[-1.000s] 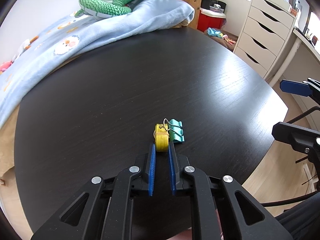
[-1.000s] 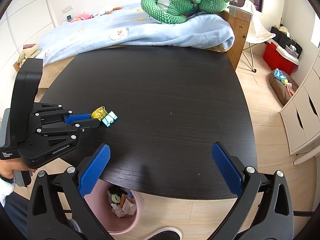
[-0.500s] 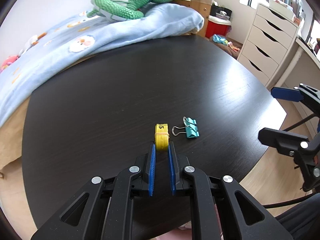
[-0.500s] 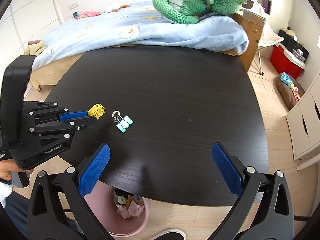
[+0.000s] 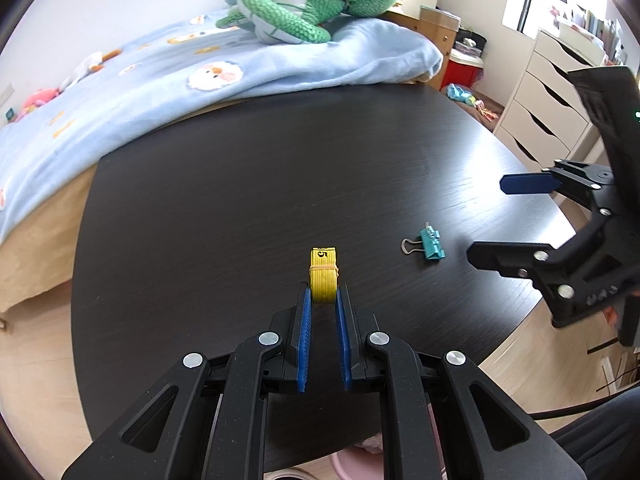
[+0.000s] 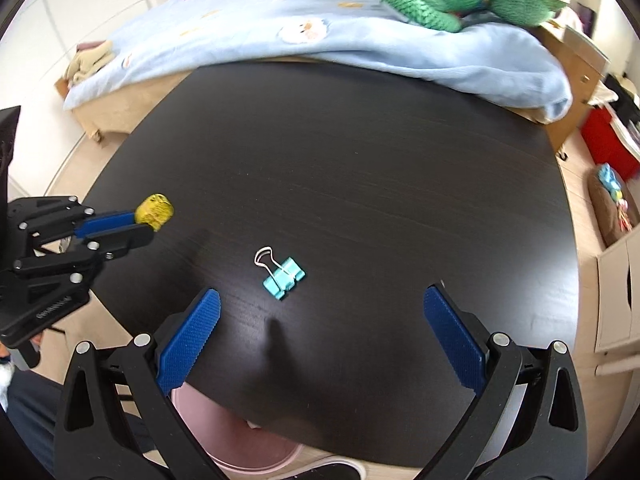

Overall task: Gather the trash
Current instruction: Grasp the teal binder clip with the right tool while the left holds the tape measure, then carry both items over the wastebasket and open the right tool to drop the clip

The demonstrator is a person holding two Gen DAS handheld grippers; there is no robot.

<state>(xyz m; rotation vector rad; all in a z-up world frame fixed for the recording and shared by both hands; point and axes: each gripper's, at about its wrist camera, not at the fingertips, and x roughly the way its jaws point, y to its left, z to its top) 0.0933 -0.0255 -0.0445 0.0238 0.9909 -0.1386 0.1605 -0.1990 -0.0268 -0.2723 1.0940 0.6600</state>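
Lifted clear since a second ago, the yellow tape-measure roll [image 5: 324,276] no longer lies against the teal binder clip [image 6: 283,276]; then the two were touching on the table [image 6: 360,160], now the roll is up in the air and the clip sits alone. The left hand-held gripper [image 5: 323,300] is pressed in on the roll, its blue pads pinching the lower part while the banded top sticks out past the fingertips. In the right wrist view that gripper hangs over the table's near-left edge, drawn back toward the person.

The right hand-held gripper [image 6: 320,320] has come forward over the near edge with its fingers [image 6: 190,338] spread wide and nothing between them. The clip lies just beyond and between the tips, its wire handle pointing away to the left.

A pink bin [image 6: 240,440] shows below the near edge of the table, partly hidden by it; what it holds cannot be made out now.

By my reading, the job is roughly halfway: one piece is in hand but not yet dropped, the other is untouched. What remains is carrying the roll over the bin and letting go, then closing on the clip and binning it too.
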